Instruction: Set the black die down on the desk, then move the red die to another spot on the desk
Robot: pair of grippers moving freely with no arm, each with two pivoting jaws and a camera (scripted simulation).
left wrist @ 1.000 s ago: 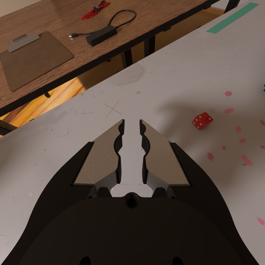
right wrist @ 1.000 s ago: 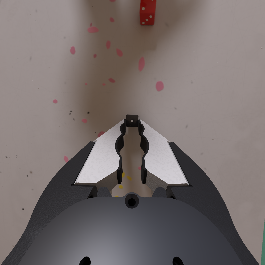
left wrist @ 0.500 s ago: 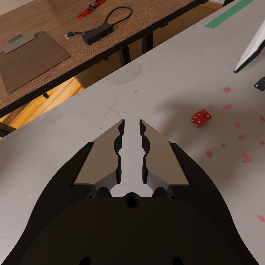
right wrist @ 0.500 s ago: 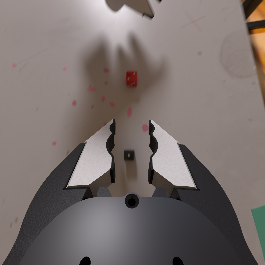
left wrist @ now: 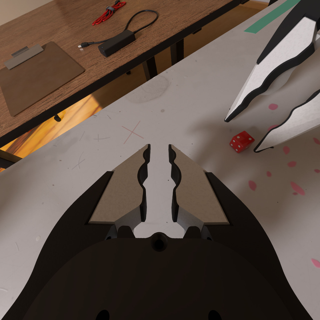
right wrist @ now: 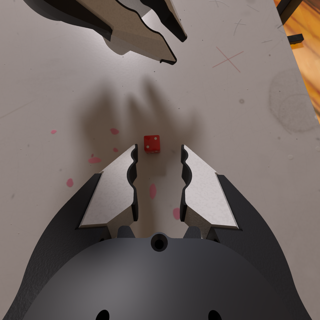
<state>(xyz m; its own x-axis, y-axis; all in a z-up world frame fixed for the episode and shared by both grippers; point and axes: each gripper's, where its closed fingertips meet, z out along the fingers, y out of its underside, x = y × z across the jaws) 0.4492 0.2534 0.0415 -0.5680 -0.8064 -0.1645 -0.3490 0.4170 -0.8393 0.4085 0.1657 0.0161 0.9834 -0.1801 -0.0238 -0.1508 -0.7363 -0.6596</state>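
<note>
Right hand-held gripper (right wrist: 159, 149) spread over red die (right wrist: 151, 144) on bench (right wrist: 225, 121); left hand-held gripper (left wrist: 159, 147) slightly parted, holding nothing.

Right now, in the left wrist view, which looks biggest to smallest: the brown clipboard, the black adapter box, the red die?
1. brown clipboard
2. black adapter box
3. red die

The die sits nearer the camera yet looks smaller than the adapter box.

Glossy red die (right wrist: 151, 144) catching the light, looks like smooth plastic. The pale desk (right wrist: 225, 121) is matt, scuffed and paint-flecked. Right tool (right wrist: 159, 147): grainy white fingers (right wrist: 204, 190), matt dark shell. Neighbouring table (left wrist: 52, 20) shows wood grain, with a matt brown clipboard (left wrist: 38, 76).
</note>
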